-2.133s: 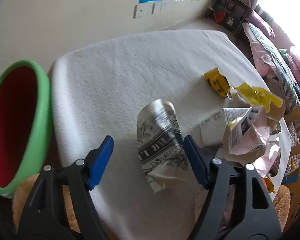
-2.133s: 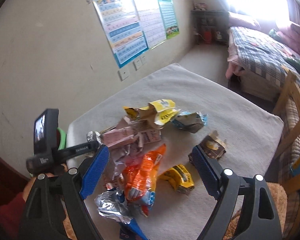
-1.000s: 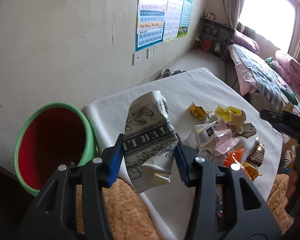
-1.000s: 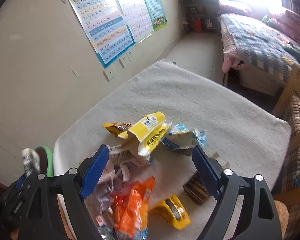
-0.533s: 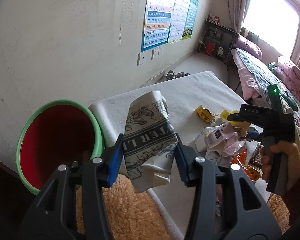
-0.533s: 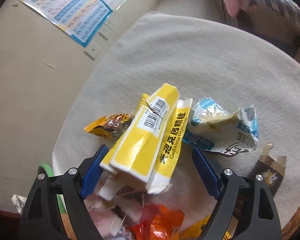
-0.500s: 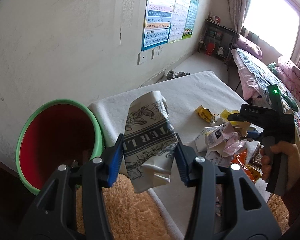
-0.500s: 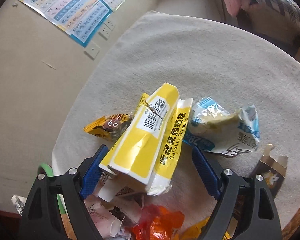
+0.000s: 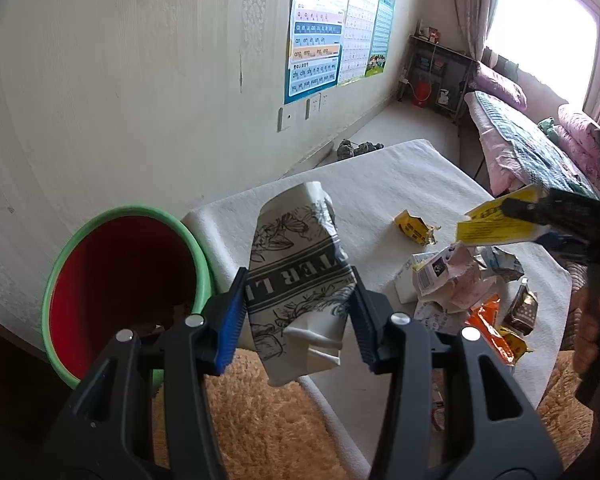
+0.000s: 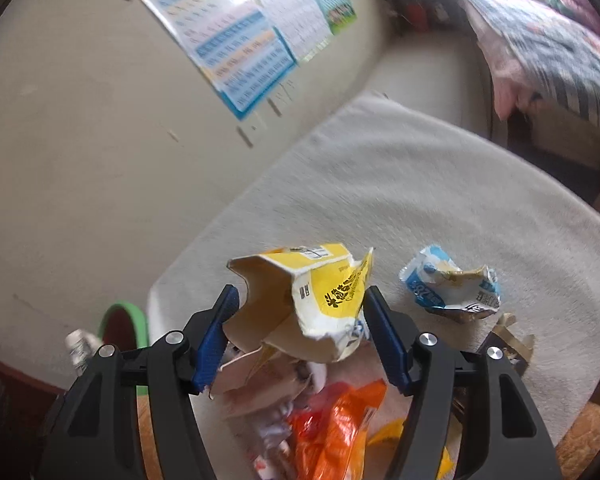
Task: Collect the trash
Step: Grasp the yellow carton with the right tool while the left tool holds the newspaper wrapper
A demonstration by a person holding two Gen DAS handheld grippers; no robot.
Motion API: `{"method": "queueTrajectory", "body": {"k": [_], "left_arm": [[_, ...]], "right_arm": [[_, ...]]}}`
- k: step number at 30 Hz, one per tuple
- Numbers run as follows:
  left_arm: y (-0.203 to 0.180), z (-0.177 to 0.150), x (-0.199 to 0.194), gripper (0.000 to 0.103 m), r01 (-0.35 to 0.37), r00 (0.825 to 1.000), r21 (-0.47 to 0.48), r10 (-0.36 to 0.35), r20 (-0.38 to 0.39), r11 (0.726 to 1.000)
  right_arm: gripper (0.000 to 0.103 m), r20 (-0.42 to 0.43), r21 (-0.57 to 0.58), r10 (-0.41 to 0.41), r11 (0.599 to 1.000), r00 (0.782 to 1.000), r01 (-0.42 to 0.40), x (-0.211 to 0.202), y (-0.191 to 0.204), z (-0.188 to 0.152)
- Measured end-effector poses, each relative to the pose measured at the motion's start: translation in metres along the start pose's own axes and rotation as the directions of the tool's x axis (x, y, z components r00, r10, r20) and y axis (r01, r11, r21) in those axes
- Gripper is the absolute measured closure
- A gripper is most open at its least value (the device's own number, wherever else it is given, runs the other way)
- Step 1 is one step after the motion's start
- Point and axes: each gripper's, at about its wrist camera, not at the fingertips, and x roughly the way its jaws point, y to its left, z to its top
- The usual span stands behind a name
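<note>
White towelling covers the table (image 9: 380, 184); tan shag carpet lies below. At 6 o'clock in the left wrist view, our left gripper (image 9: 298, 316) clamps the crumpled paper cup (image 9: 300, 280) at mid-body. We judge it light and soft, so a hold across its folded waist is best. Its print reads partly "VER L". At 9 o'clock stands the green-rimmed red bin (image 9: 116, 288).

Our right gripper (image 10: 298, 336) is closing around the torn yellow carton (image 10: 308, 300), lifted above the pile. We judge it light, stiff-creased card. Its label seems to read "Cefixime Granules". At 3 o'clock lies a blue wrapper (image 10: 452, 284), digits blurred.
</note>
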Motion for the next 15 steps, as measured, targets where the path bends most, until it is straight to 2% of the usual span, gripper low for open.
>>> {"method": "queueTrajectory", "body": {"k": [6,15], "left_arm": [[0.009,0.000,-0.005,0.057,-0.024,1.000,-0.009,0.024,0.005,1.000],[0.023,0.002,-0.013,0.057,-0.041,0.999,-0.034,0.041,0.019,0.999]], "right_arm": [[0.046,0.024,-0.048,0.031,0.998,0.999,-0.030,-0.014,0.021,0.000],[0.047,0.025,-0.075,0.046,0.996,0.999,-0.044,-0.018,0.034,-0.004]]}}
